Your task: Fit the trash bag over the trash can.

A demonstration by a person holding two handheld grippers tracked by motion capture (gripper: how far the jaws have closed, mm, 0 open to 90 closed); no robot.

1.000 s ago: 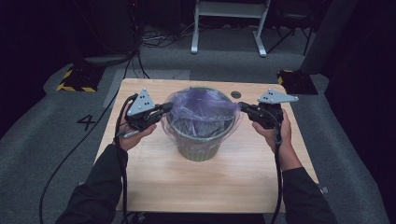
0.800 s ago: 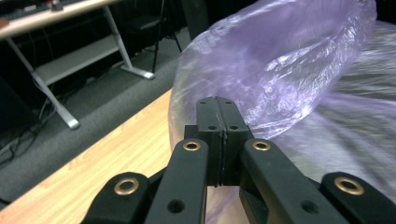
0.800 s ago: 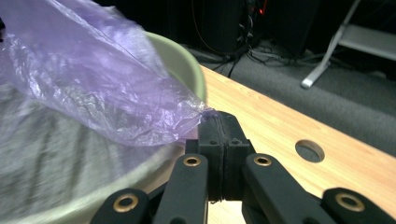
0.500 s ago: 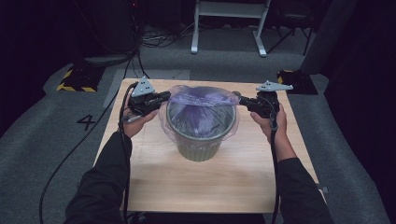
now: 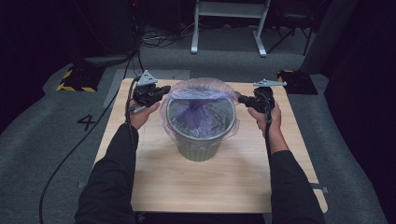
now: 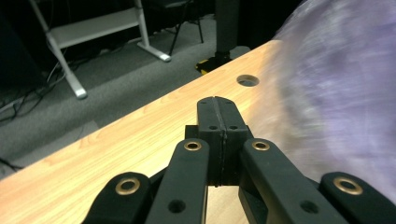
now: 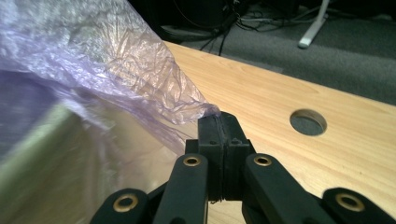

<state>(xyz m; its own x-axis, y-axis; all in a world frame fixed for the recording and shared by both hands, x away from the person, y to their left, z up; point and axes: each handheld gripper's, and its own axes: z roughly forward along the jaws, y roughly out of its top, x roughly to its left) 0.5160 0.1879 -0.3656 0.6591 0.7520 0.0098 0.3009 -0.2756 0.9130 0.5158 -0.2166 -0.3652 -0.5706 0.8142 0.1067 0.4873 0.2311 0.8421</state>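
Observation:
A grey-green ribbed bin [image 5: 200,148] stands upright in the middle of the wooden table [image 5: 154,186]. A thin translucent purple bag [image 5: 201,100] lines it, its mouth stretched wide over the rim. My left gripper [image 5: 164,89] is shut at the bag's left edge and my right gripper [image 5: 241,98] is shut on its right edge. In the right gripper view the film [image 7: 107,60] runs to a point pinched in the shut gripper [image 7: 218,120], with the bin's rim [image 7: 42,135] blurred below. In the left gripper view the gripper [image 6: 217,100] is shut and the blurred bag [image 6: 336,93] lies just right of it.
A round hole [image 7: 307,122] is cut in the tabletop near its far edge. Beyond the table the grey floor holds a white metal frame [image 5: 229,28], cables and a yellow-black striped block [image 5: 74,79]. A "4" [image 5: 87,122] is marked on the floor at left.
Both hands have moved away from the person and slightly down, carrying the bag's edges. The bag's mouth has spread wider and dropped from above the bin onto its rim.

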